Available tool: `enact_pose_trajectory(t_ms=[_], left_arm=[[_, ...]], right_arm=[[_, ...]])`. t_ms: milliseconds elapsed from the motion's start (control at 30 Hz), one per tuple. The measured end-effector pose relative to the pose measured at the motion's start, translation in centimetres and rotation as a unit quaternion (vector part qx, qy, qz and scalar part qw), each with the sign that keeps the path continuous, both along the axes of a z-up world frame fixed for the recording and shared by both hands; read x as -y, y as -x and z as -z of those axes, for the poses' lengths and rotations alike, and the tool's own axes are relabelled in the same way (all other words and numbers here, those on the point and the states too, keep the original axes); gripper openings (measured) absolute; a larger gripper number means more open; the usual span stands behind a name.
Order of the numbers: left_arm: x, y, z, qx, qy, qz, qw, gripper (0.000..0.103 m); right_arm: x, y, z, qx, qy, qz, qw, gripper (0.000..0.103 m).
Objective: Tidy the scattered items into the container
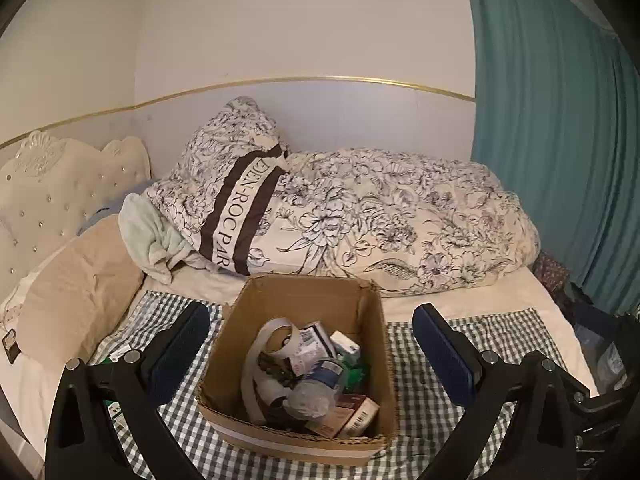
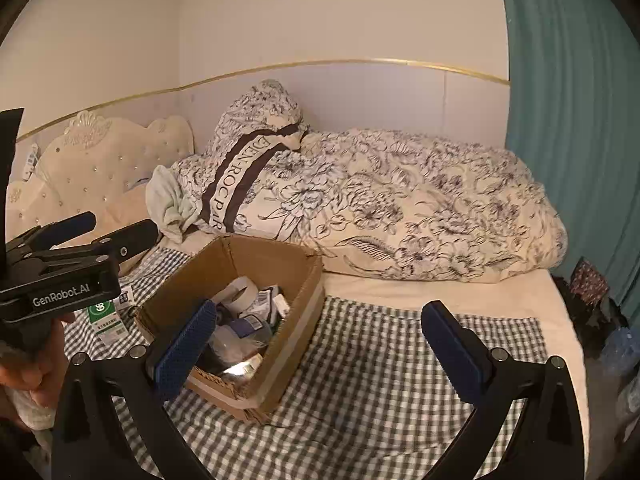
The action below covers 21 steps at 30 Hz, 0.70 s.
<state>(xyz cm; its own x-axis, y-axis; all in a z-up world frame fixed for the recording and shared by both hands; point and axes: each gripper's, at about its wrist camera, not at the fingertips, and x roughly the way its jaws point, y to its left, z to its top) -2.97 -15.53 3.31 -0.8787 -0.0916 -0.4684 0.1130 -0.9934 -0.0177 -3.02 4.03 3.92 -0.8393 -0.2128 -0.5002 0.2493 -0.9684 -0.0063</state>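
An open cardboard box (image 1: pixel 368 320) stands on a green checked cloth (image 1: pixel 432 408) on the bed. It holds several items: a tape roll (image 1: pixel 280 334), small cartons and a crumpled plastic bottle (image 1: pixel 316 394). My left gripper (image 1: pixel 316 352) is open and empty, its fingers either side of the box. My right gripper (image 2: pixel 320 344) is open and empty, to the right of the box (image 2: pixel 296 332); its left pad (image 2: pixel 184 352) overlaps the box's near edge. The left gripper also shows in the right wrist view (image 2: pixel 108 230), open. A green and white packet (image 2: pixel 106 318) lies on the cloth left of the box.
A floral duvet (image 1: pixel 400 216) and pillow (image 1: pixel 228 176) lie behind the box. A beige cushion (image 1: pixel 76 288) and tufted headboard (image 1: pixel 60 188) are at the left. A teal curtain (image 1: pixel 560 120) hangs at the right, with dark clutter (image 2: pixel 592 296) beside the bed.
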Motion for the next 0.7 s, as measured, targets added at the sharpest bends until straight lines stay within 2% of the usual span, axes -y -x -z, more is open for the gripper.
enact_pose_trajectory(t_ms=[367,700], left_arm=[[-3.8,-1.8,-0.7,-0.007,-0.001,0.024,0.9997,0.103],[-7.6,-2.7,0.5,-0.006,0.006,0.047,0.9988,0.103]], right_arm=[[-3.4,-2.5,-0.7,-0.009,-0.003,0.030,1.000,0.103],[-8.0,-4.0,0.1,-0.010,0.003,0.062,0.998,0.103]])
